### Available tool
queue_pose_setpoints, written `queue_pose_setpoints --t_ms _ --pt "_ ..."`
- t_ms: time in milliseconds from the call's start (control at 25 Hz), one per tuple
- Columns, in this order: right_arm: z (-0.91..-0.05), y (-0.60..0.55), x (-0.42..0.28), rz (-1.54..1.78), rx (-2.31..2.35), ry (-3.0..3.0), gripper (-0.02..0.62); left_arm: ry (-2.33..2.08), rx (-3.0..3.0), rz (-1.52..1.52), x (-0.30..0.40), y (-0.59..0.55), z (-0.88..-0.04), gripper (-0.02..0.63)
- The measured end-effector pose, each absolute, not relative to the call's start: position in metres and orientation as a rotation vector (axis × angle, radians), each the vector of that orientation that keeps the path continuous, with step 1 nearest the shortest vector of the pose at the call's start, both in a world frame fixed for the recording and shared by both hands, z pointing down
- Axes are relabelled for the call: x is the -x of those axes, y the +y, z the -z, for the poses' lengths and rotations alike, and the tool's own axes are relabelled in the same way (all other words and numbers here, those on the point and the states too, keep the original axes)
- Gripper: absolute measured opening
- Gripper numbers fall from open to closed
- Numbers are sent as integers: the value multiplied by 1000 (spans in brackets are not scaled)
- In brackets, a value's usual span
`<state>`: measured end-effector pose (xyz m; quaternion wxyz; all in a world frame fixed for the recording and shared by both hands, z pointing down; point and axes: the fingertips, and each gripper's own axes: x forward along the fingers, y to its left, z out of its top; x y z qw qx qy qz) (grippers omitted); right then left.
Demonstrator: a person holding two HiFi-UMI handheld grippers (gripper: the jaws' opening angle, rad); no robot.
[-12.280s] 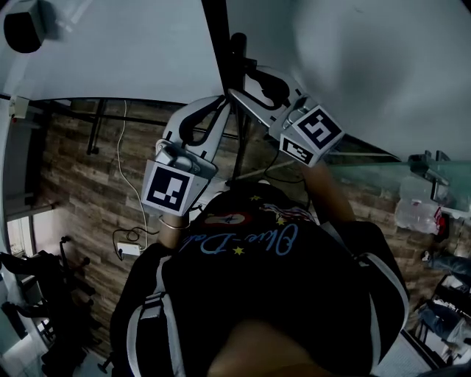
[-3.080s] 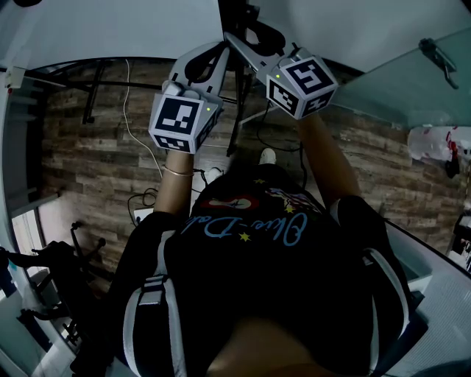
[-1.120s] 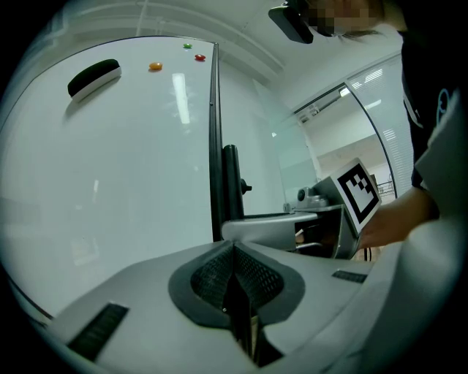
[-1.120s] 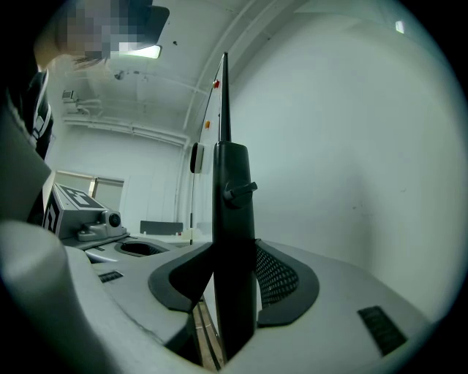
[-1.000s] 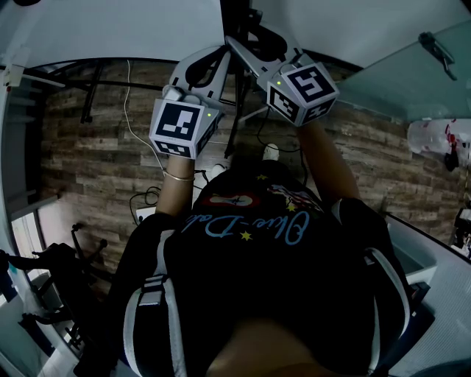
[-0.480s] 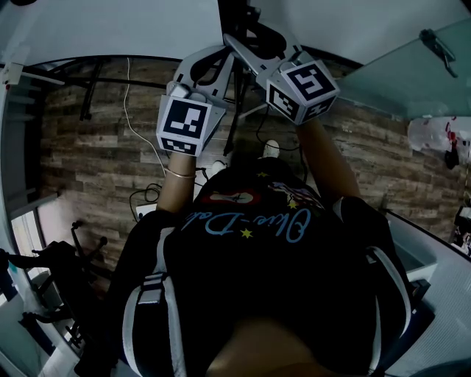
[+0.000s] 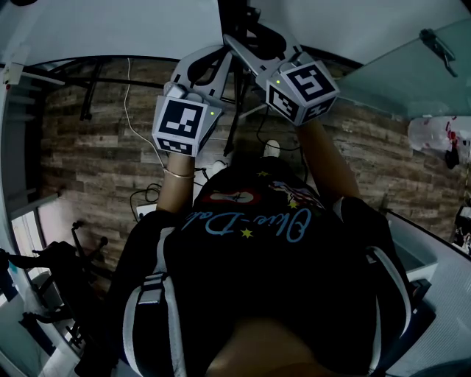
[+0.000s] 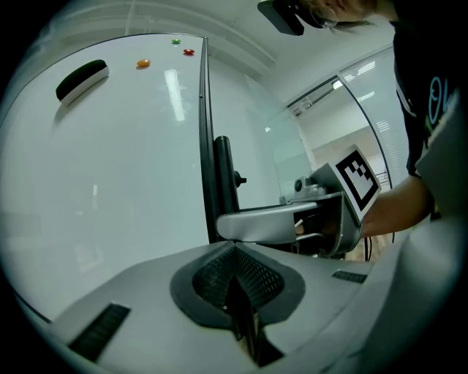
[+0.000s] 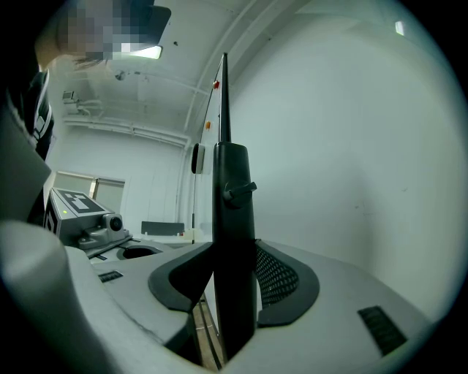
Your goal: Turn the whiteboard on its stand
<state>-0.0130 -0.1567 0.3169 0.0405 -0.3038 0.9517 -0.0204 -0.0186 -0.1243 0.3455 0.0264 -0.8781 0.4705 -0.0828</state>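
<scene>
The whiteboard [image 7: 110, 29] fills the top of the head view, and its black stand post [image 7: 234, 13] rises at the middle. In the right gripper view that post [image 9: 234, 219], with a small knob, stands between the jaws of my right gripper [image 9: 234, 299], which is shut on it. The board's white face [image 9: 351, 146] lies to the right. My left gripper [image 8: 238, 296] is shut with nothing in it, just short of the board's black edge [image 8: 203, 146]. Both grippers, left [image 7: 215, 53] and right [image 7: 237, 40], reach up to the post side by side.
A black eraser [image 8: 82, 79] and small magnets [image 8: 143, 63] cling to the board's face. Below are a wood-plank floor [image 7: 88, 162], a white cable [image 7: 132, 125] and the stand's black bars [image 7: 96, 81]. A glass panel [image 7: 397, 66] stands at the right.
Over the last second the left gripper shifted slightly right and then back left. The right gripper stayed on the post. Twelve seconds ago both grippers sat lower in the view.
</scene>
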Motion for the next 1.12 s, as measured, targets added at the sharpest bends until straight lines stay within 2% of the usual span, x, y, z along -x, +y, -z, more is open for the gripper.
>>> queue_pose_setpoints --t_ms 1120 --pt "-314 -149 12 98 897 2889 189 1473 2727 204 21 -112 -338 15"
